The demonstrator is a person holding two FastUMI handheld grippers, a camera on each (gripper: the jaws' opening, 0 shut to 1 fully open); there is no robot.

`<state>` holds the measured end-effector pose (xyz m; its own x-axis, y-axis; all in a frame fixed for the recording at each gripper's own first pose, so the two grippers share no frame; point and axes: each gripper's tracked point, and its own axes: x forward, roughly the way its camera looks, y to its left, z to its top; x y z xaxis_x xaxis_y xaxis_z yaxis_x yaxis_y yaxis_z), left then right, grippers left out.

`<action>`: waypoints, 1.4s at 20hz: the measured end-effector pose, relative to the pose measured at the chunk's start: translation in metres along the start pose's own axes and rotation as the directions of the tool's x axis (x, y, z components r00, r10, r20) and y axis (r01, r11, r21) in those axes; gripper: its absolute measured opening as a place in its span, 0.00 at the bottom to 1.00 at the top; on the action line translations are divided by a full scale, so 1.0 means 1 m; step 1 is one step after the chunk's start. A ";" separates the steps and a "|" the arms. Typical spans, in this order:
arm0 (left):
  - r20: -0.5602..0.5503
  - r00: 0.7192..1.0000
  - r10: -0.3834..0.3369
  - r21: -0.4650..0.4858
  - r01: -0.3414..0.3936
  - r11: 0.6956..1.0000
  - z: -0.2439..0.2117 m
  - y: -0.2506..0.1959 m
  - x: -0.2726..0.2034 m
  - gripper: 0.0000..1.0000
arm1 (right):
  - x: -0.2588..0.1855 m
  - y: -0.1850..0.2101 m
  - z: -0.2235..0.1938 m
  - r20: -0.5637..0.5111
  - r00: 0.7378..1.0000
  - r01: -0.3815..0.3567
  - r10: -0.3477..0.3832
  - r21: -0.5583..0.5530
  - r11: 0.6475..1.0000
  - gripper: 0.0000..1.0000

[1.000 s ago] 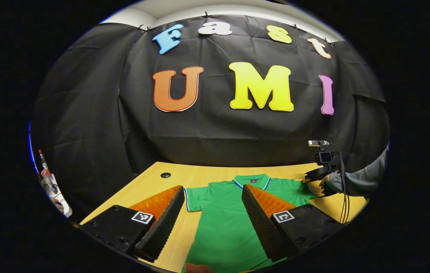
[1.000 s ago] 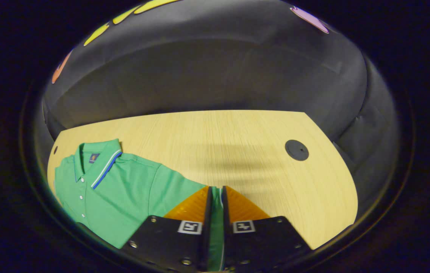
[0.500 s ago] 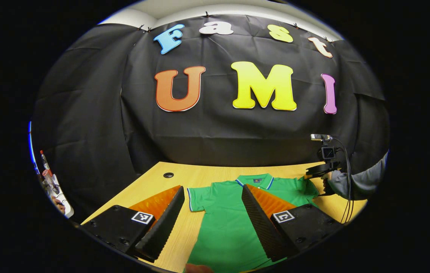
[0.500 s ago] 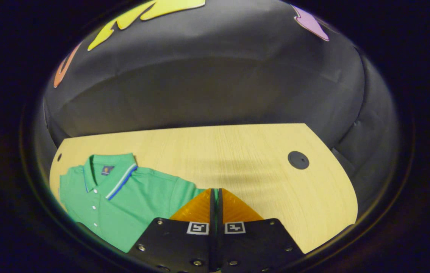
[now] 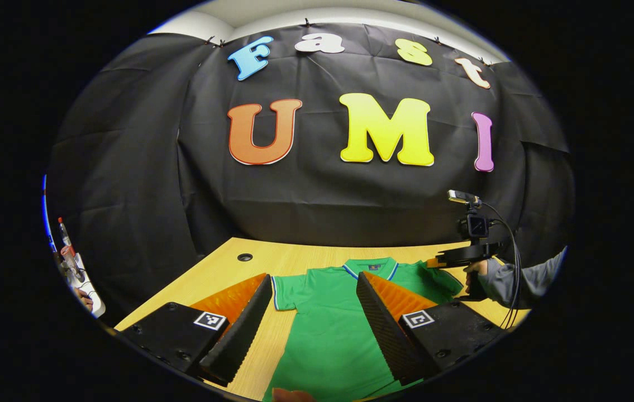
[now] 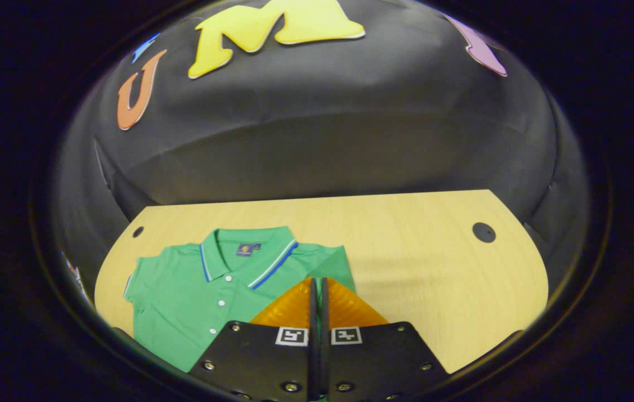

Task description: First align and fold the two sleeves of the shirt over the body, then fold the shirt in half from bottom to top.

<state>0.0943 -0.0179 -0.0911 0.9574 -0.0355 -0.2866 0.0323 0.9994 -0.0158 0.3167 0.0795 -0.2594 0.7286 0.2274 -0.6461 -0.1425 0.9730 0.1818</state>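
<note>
R gripper pinching shirt sleeve (lifted); L gripper open.

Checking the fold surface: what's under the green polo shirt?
The green polo shirt lies on a light wooden table. Whatever sits beneath its body is covered by fabric.

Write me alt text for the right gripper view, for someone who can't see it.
The right gripper, jaws closed on a pinch of green fabric, lifts one sleeve of a green polo shirt toward its body. The shirt lies collar-up on a light wooden table, its other sleeve flat, with a black cloth wall behind.
</note>
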 end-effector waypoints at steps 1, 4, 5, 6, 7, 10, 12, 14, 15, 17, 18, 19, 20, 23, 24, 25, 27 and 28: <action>-0.001 1.000 0.003 0.000 -0.003 1.000 -0.001 0.002 -0.001 0.98 | 0.000 0.010 -0.005 -0.005 1.000 -0.013 0.012 -0.008 1.000 0.01; -0.001 1.000 0.019 0.003 -0.019 1.000 -0.001 0.009 -0.003 0.98 | 0.001 0.035 -0.013 -0.014 0.999 -0.045 0.045 -0.013 0.999 0.01; -0.002 1.000 0.024 0.003 -0.024 1.000 0.000 0.011 -0.004 0.98 | 0.002 0.041 -0.017 -0.019 0.999 -0.048 0.048 -0.016 0.999 0.01; -0.002 1.000 0.031 0.003 -0.031 1.000 0.000 0.015 -0.005 0.98 | 0.002 0.045 -0.020 -0.024 0.998 -0.053 0.052 -0.021 0.998 0.01; -0.002 0.999 0.038 0.001 -0.038 0.999 0.000 0.018 -0.007 0.98 | 0.004 0.050 -0.024 -0.031 0.998 -0.055 0.054 -0.022 0.998 0.01; -0.005 0.998 0.059 -0.002 -0.059 0.998 -0.002 0.024 -0.009 0.98 | 0.007 0.059 -0.033 -0.050 0.996 -0.071 0.070 -0.014 0.997 0.01; -0.006 0.998 0.068 -0.003 -0.068 0.998 -0.002 0.027 -0.009 0.98 | 0.011 0.065 -0.039 -0.069 0.993 -0.099 0.097 -0.018 0.995 0.01; -0.018 0.997 0.076 -0.001 -0.076 0.997 -0.006 0.030 -0.004 0.98 | 0.011 0.073 -0.053 -0.122 0.981 -0.152 0.150 -0.009 0.988 0.06; -0.018 0.997 0.079 0.001 -0.079 0.997 -0.007 0.032 -0.001 0.98 | 0.006 0.071 -0.057 -0.121 0.981 -0.152 0.149 -0.018 0.988 0.35; -0.020 0.996 0.081 0.009 -0.081 0.997 -0.010 0.033 0.012 0.98 | 0.000 0.058 -0.045 -0.068 0.991 -0.119 0.116 -0.040 0.992 0.94; -0.023 0.997 0.078 0.010 -0.078 0.997 -0.011 0.034 0.020 0.98 | -0.003 0.054 -0.041 -0.045 0.993 -0.113 0.111 -0.040 0.993 0.94; -0.028 0.997 0.077 0.008 -0.077 0.997 -0.014 0.036 0.029 0.98 | -0.008 0.049 -0.038 -0.030 0.994 -0.107 0.105 -0.039 0.994 0.96; -0.039 0.996 0.076 0.006 -0.076 0.997 -0.018 0.037 0.040 0.98 | -0.014 0.043 -0.033 -0.008 0.995 -0.103 0.102 -0.040 0.994 0.96; -0.054 0.996 0.077 0.011 -0.077 0.997 -0.028 0.043 0.081 0.98 | -0.041 0.020 -0.016 0.064 0.995 -0.076 0.080 -0.068 0.995 0.96; -0.060 0.995 0.084 0.022 -0.083 0.996 -0.032 0.047 0.096 0.98 | -0.052 0.013 -0.013 0.083 0.993 -0.073 0.079 -0.072 0.995 0.96; -0.063 0.994 0.085 0.023 -0.084 0.996 -0.033 0.049 0.111 0.99 | -0.062 0.005 -0.012 0.098 0.992 -0.070 0.077 -0.074 0.995 0.95; -0.079 0.994 0.080 0.024 -0.079 0.997 -0.037 0.050 0.142 0.98 | -0.082 -0.010 -0.013 0.120 0.990 -0.063 0.073 -0.079 0.995 0.95; -0.096 0.992 0.082 0.021 -0.080 0.997 -0.041 0.051 0.159 0.98 | -0.094 -0.018 -0.015 0.125 0.990 -0.061 0.071 -0.081 0.995 0.95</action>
<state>0.2360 0.0275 -0.1770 0.9247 0.0458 -0.3780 -0.0383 0.9989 0.0276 0.2411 0.0417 -0.2130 0.7949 0.2887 -0.5336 -0.2405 0.9574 0.1597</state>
